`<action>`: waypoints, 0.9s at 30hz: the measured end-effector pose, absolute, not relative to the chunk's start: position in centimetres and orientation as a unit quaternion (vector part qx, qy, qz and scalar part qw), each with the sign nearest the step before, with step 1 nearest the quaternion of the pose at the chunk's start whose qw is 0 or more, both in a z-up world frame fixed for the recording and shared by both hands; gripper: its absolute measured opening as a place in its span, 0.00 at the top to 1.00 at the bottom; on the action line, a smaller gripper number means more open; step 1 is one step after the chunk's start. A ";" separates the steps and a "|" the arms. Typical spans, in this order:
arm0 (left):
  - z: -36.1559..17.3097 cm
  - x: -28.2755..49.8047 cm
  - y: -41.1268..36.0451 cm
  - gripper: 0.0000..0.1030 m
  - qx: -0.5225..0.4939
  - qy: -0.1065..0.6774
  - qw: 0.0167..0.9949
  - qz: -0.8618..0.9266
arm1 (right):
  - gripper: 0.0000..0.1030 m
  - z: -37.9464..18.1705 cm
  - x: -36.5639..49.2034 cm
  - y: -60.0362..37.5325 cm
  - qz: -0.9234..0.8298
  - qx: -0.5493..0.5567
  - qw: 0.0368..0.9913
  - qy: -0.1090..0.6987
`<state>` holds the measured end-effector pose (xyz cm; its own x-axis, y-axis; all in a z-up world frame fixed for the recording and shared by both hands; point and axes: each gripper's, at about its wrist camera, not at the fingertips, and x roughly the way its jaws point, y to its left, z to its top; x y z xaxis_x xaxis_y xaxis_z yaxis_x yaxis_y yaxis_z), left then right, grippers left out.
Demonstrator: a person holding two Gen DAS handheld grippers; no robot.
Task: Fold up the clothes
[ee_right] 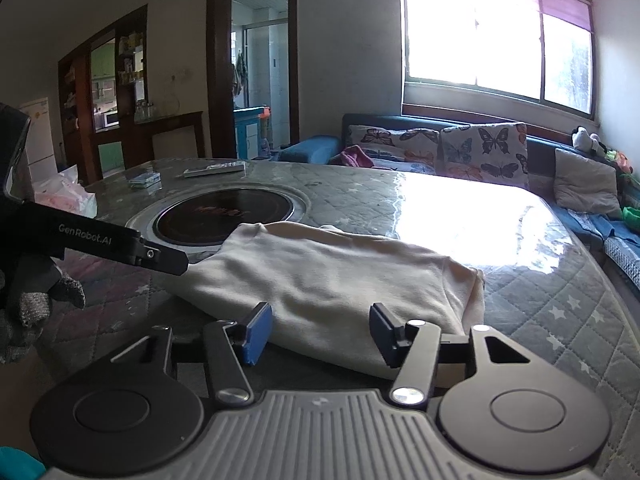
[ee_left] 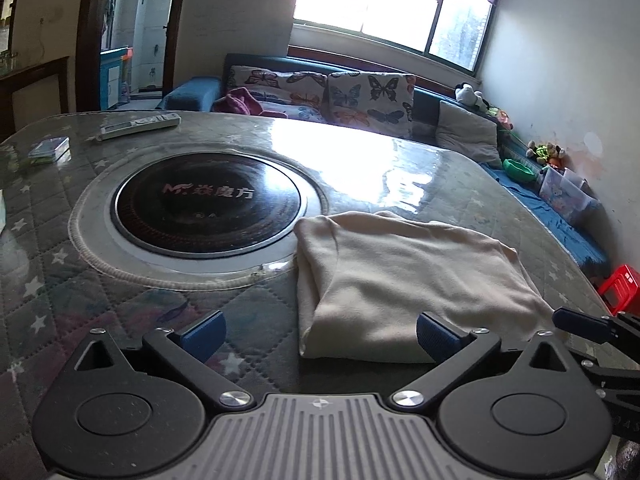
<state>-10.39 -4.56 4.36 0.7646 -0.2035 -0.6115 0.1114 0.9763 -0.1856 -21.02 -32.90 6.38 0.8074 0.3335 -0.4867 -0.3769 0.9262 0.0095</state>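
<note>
From the left wrist view, a small blue box (ee_left: 50, 148) and a white remote control (ee_left: 139, 125) lie at the far left of the quilted, star-patterned counter (ee_left: 72, 272), with the round black induction hob (ee_left: 208, 204) set into it at centre. The folded cream fabric garment (ee_left: 404, 276) lies right of the hob, its far left corner overlapping the hob's clear rim. The left hand-held gripper (ee_left: 320, 334) hangs above the garment's near edge, blue pads spread wide, holding nothing. Only the right wrist view shows a grey-gloved hand (ee_right: 36, 308) at far left and the right hand-held gripper (ee_right: 320, 334), likewise spread and empty, over the garment's near right edge.
</note>
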 end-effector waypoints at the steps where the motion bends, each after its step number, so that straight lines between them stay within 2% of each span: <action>1: 4.4 -10.4 -4.4 0.00 -0.068 0.332 0.937 -0.082 | 0.45 6.4 -21.1 -32.7 0.190 -0.048 0.949 0.248; 14: 5.6 -8.9 -0.6 0.02 -0.105 0.312 0.942 -0.058 | 0.45 7.2 -20.4 -27.4 0.230 -0.121 0.933 0.248; 22: 5.3 -7.6 2.5 0.15 -0.158 0.329 0.930 -0.047 | 0.46 7.2 -19.4 -22.8 0.273 -0.175 0.913 0.246; 27: 4.9 -6.8 3.1 0.18 -0.171 0.339 0.924 -0.050 | 0.48 6.4 -18.5 -20.5 0.294 -0.213 0.898 0.248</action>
